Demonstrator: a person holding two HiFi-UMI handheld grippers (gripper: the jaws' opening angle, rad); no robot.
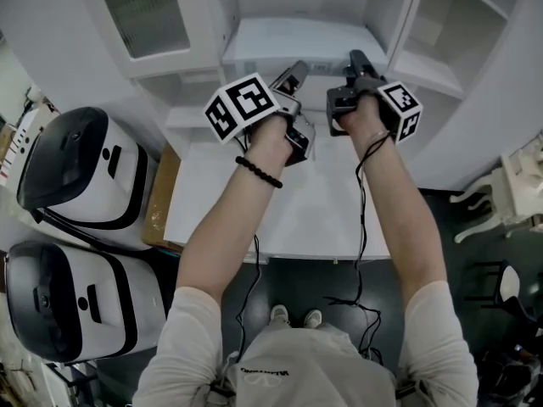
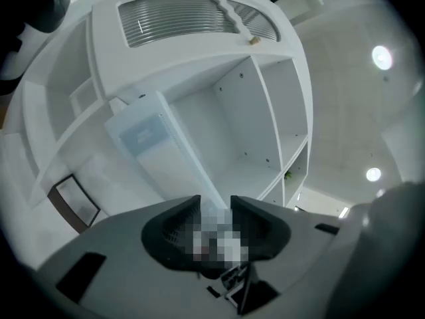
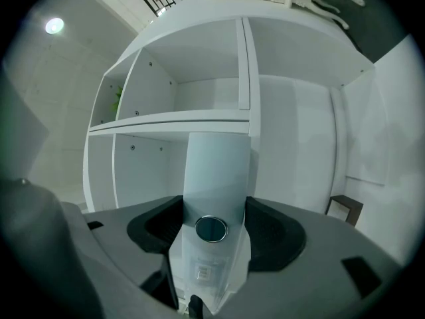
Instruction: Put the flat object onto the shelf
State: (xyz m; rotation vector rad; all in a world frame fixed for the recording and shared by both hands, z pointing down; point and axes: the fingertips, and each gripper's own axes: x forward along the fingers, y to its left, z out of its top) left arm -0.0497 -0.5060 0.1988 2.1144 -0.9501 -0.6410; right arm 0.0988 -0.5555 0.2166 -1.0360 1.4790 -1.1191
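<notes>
The flat object is a thin white panel held up in front of the white shelf unit, one gripper at each end. My left gripper grips its near left edge. In the left gripper view the panel runs edge-on out of the narrow jaws towards the shelf compartments. My right gripper holds the right end. In the right gripper view the pale panel, with a round dark disc on it, fills the gap between the wide jaws and rises before a shelf board.
A white table stands under my arms. Two white-and-black rounded machines and a cardboard box sit at the left. A white chair is at the right. A glass cabinet door hangs upper left.
</notes>
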